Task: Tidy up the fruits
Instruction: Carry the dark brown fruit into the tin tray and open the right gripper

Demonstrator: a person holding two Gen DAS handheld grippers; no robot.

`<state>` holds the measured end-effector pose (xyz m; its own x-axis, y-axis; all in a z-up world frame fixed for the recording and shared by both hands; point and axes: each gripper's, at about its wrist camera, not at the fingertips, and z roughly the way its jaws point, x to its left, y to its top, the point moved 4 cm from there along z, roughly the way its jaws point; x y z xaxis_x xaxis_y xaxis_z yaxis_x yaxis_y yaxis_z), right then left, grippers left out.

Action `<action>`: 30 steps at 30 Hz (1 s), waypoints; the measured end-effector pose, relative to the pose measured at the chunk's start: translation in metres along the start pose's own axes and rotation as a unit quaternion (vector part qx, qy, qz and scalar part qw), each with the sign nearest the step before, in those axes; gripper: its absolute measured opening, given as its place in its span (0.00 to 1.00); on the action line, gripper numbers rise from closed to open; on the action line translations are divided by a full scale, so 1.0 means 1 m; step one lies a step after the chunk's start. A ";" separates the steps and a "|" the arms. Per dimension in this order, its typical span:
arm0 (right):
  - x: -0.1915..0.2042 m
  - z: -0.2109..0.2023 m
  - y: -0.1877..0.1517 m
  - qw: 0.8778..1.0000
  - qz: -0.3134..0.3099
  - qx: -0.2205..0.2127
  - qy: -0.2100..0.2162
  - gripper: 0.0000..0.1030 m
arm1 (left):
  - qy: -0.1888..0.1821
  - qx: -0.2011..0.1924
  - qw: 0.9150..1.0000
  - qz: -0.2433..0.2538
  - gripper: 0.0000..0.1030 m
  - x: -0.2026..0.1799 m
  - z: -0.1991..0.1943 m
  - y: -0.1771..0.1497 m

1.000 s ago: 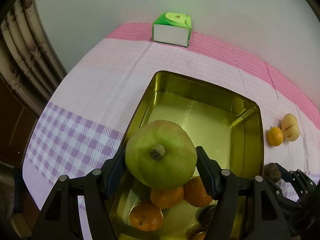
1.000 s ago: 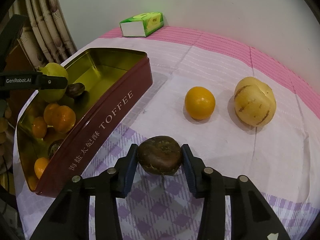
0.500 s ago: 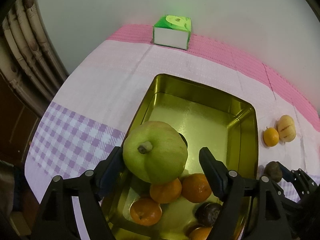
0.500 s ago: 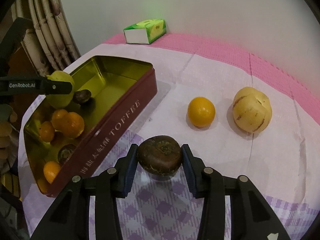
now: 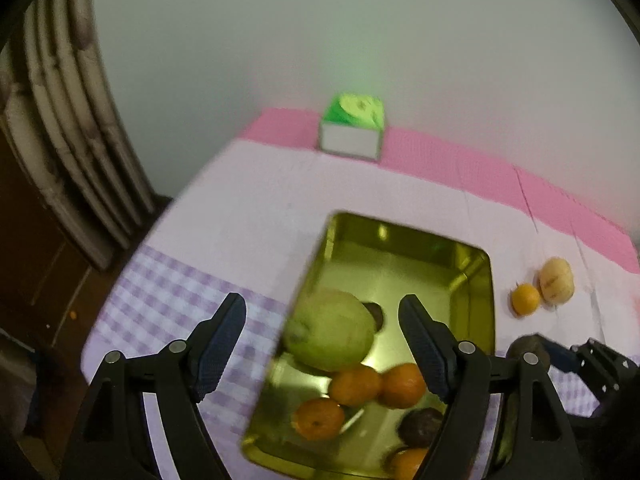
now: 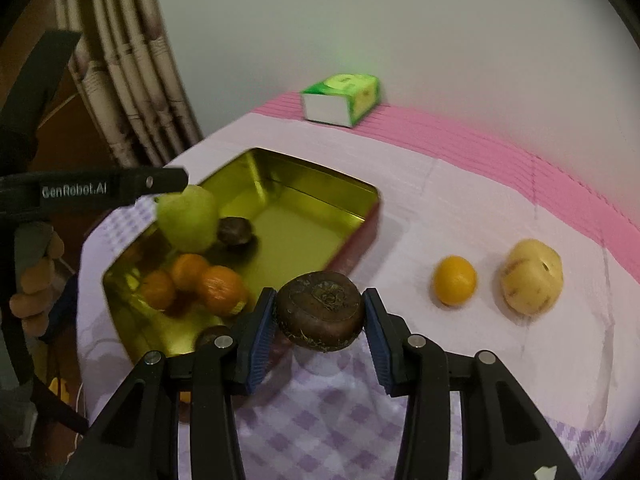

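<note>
My left gripper (image 5: pixel 322 350) is open and empty, raised above the near end of the gold toffee tin (image 5: pixel 472 264). A green pear (image 5: pixel 330 334) rests in the tin on several oranges (image 5: pixel 356 384), beside dark brown fruits (image 5: pixel 420 426). My right gripper (image 6: pixel 320 314) is shut on a dark brown fruit (image 6: pixel 320 310) and holds it in the air by the tin's near right wall (image 6: pixel 370 226). The pear (image 6: pixel 188 218) and oranges (image 6: pixel 222 290) also show in the right wrist view. A small orange (image 6: pixel 454 280) and a striped yellow fruit (image 6: pixel 532 276) lie on the cloth to the right.
A green tissue box (image 5: pixel 352 132) stands at the back by the wall. A curtain (image 5: pixel 60 120) hangs to the left, past the table's left edge. The left gripper's body (image 6: pixel 92 190) and a hand (image 6: pixel 34 276) show at left in the right wrist view.
My left gripper opened, let the pear go into the tin and rose back. My right gripper lifted the brown fruit and moved it toward the tin.
</note>
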<state>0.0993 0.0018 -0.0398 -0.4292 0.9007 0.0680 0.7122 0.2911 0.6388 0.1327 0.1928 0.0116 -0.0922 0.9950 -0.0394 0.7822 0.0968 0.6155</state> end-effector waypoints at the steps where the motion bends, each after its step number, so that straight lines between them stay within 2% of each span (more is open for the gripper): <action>1: 0.005 0.000 0.001 1.000 -0.005 0.000 0.005 0.39 | 0.004 -0.006 1.000 -0.003 0.78 0.005 -0.003 0.001; 6: 0.034 0.009 0.006 0.999 -0.031 0.008 0.035 0.39 | 0.023 -0.022 0.999 -0.043 0.79 0.042 -0.016 0.000; 12: 0.067 0.021 0.000 0.995 -0.066 0.025 0.066 0.39 | 0.041 -0.005 0.996 -0.077 0.79 0.073 -0.010 -0.009; 19: 0.086 0.037 -0.011 0.992 -0.089 0.050 0.077 0.39 | 0.054 0.014 0.995 -0.082 0.79 0.076 -0.002 -0.017; 30: 0.089 0.039 -0.009 0.991 -0.097 0.045 0.076 0.39 | 0.062 0.030 0.994 -0.088 0.79 0.082 0.003 -0.025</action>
<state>0.0759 0.0922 -0.0690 -0.6372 0.7676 0.0696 0.6513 0.4880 0.5811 0.1076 0.2722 -0.0097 -0.3039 0.9518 -0.0421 0.7823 0.2745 0.5592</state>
